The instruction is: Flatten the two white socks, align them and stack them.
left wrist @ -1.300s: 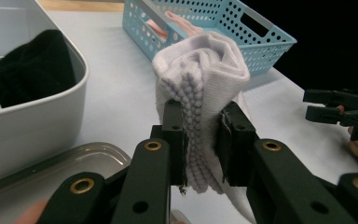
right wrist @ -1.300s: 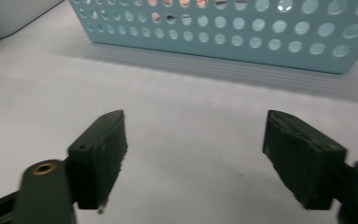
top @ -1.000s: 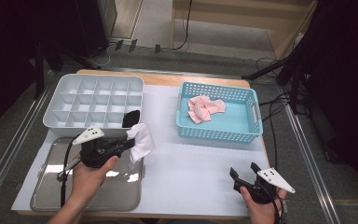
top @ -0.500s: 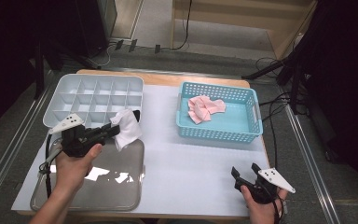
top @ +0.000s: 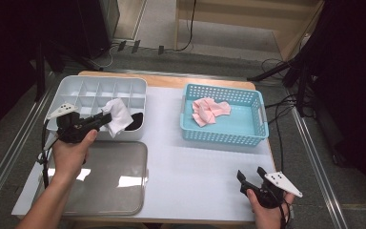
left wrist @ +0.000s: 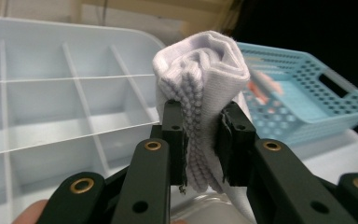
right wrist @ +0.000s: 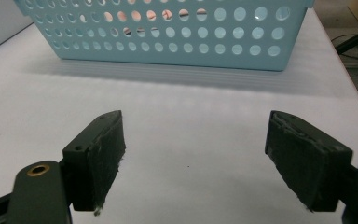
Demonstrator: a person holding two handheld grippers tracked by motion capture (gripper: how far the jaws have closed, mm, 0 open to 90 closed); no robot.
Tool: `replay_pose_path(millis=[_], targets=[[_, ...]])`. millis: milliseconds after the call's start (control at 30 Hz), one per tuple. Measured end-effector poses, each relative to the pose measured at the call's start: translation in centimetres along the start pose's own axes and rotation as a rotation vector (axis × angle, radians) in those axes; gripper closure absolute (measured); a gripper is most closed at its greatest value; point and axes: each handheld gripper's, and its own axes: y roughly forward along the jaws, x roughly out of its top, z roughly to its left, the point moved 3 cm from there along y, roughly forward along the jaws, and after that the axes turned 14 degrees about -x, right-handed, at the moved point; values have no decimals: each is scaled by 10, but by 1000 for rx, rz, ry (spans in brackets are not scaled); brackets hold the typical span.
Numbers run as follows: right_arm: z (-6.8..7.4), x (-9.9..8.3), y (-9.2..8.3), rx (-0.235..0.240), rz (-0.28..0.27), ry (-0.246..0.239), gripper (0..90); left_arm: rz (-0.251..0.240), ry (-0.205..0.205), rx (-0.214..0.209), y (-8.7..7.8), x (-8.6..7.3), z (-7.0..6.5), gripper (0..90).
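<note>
A: Where is the left gripper (top: pixel 106 120) relative to the white compartment tray (top: pixel 83 90)?

B: It hovers over the tray's near edge, toward the near-right corner, held in the person's left hand (top: pixel 71 150). Its jaws are clenched on a folded white cloth (top: pixel 118 116). In the left gripper view the cloth (left wrist: pixel 205 93) bulges out above the two black pads (left wrist: pixel 175 140), pinched tight between them, with its ribbed edge running down the gap.

A: And the cloth itself?

B: It hangs above the tray's near-right compartments. Something dark (top: pixel 134 119) sits in the corner compartment just beside it; I cannot tell what it is.

A: What lies in front of the tray?

B: A flat steel pan (top: pixel 119 191), touching or almost touching the tray's near wall. The left forearm comes in over it.

A: The right gripper (top: pixel 251 175)?

B: Well apart from the tray, at the near right corner of the white mat (top: pixel 195 162). Its jaws stand wide and released, having just been closing a little, with nothing between them. In the right gripper view the pads (right wrist: pixel 100 156) frame bare mat, and beyond them stands the blue basket (right wrist: pixel 177 51).

A: What is in that basket?

B: In the high view the basket (top: pixel 221 136) sits to the right of the tray, with a gap of mat between them, and holds a crumpled pink cloth (top: pixel 208 110).
</note>
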Motion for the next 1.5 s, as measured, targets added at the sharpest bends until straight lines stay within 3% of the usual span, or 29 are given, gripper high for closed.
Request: replay_pose_path(millis=[167,333,400,500,700,767,867,900,933,1067,1133,1200,1333,1400,1500], targets=[[0,0,0,1,2,-4,201,0,-23,72,11,-3,17,754],[1,0,0,1,5,0,203,36,19,170,20,-9,25,753],[0,0,0,1,5,0,204,43,29,192,23,-11,27,753],[0,0,0,2,3,-3,204,84,86,242,27,-14,24,753],[1,0,0,1,4,-2,206,152,241,390,31,-16,13,753],[0,0,0,0,4,-2,207,151,243,398,31,-15,12,753],[0,0,0,-3,3,0,210,199,319,424,37,-17,8,753],[0,-1,0,-2,6,1,210,216,332,421,40,-18,6,753],[1,-1,0,-3,9,3,211,235,320,394,42,-18,5,752],[1,-1,0,-4,9,4,213,275,224,294,45,-17,10,753],[1,-1,0,-4,8,3,215,284,157,233,46,-15,14,753],[1,-1,1,-4,11,5,217,340,53,132,47,-13,22,751],[1,-1,1,-7,13,2,221,449,-29,69,48,-3,31,728],[1,-1,1,-6,12,5,221,445,-40,65,45,3,31,662],[0,-1,1,-5,8,5,221,356,-83,44,34,13,31,496]])
